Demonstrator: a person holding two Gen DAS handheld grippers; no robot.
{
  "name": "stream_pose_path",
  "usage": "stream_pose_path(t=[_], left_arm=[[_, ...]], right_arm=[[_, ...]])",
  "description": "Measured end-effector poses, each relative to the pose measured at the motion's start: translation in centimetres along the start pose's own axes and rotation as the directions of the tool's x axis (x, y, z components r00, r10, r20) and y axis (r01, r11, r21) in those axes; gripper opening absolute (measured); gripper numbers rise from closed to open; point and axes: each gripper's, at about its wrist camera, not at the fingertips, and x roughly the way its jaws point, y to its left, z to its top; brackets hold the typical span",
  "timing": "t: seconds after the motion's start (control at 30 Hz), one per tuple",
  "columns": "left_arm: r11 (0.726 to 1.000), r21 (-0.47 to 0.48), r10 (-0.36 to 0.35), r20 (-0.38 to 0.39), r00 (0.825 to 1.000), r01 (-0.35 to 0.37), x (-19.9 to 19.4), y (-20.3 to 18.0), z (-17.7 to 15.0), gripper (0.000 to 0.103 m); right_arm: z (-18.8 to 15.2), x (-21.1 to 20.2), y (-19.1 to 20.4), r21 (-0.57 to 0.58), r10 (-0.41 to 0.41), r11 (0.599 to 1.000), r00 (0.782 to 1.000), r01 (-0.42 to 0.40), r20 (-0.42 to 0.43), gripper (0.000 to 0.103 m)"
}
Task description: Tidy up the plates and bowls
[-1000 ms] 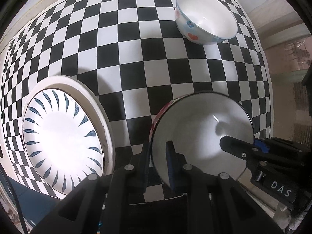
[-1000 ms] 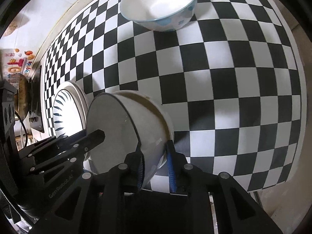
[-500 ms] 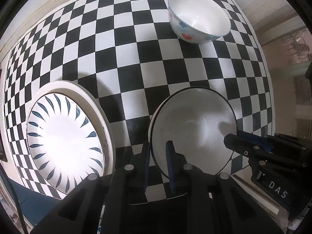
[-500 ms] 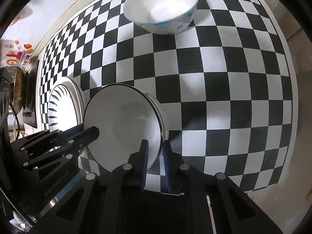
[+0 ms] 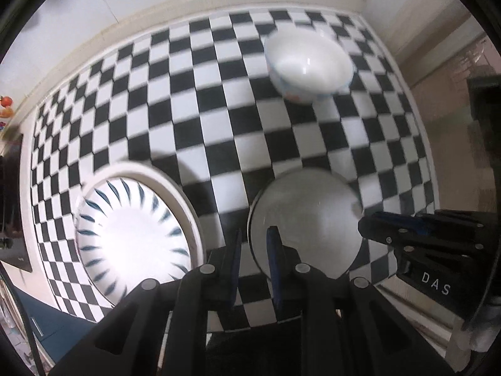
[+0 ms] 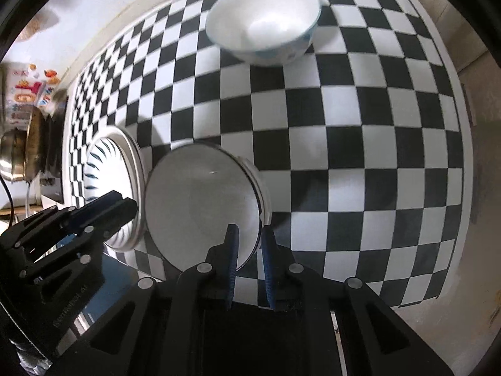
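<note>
Left gripper (image 5: 253, 244): your jaws pinch the near bowl's (image 5: 305, 216) rim.
Right gripper (image 6: 249, 244): jaws have just been closing; now clamped on the opposite rim.
Near bowl: at the counter's (image 5: 219, 131) front edge, beside the plate (image 5: 131, 238).
Far bowl (image 5: 308, 65): back right corner.

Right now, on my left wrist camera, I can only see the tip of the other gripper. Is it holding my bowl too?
Observer: Yes. In the right wrist view, the right gripper has just been closing its jaws, with the bowl rim between them, one inside and one outside.
Operator: Is anything hiding past the plate?
Observer: A shiny metal pot stands beyond the striped plate, off the edge of the checkered cloth.
</note>
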Motion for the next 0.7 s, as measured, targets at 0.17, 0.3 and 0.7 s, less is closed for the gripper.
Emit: stream_pose_path(t=[0.17, 0.3, 0.7], left_arm=[[0.999, -0.036, -0.029, 0.064, 0.998, 0.032, -1.1, 1.0, 3.0, 0.030], [0.994, -0.083, -0.065, 0.051, 0.997, 0.069, 0.0, 2.1, 6.8, 0.030], [0.971, -0.158, -0.195, -0.076, 0.978, 0.181, 6.7, 2.5, 17.2, 0.030]], right_arm=[[2.1, -2.8, -1.1, 0.024, 0.029, 0.999, 0.997, -0.031, 0.065, 0.022], [4.6, -3.9, -3.0, 0.084, 0.051, 0.995, 0.992, -0.060, 0.115, 0.054], [14.3, -3.1, -9.3, 0.237, 0.111, 0.960, 0.979, -0.150, 0.170, 0.054]])
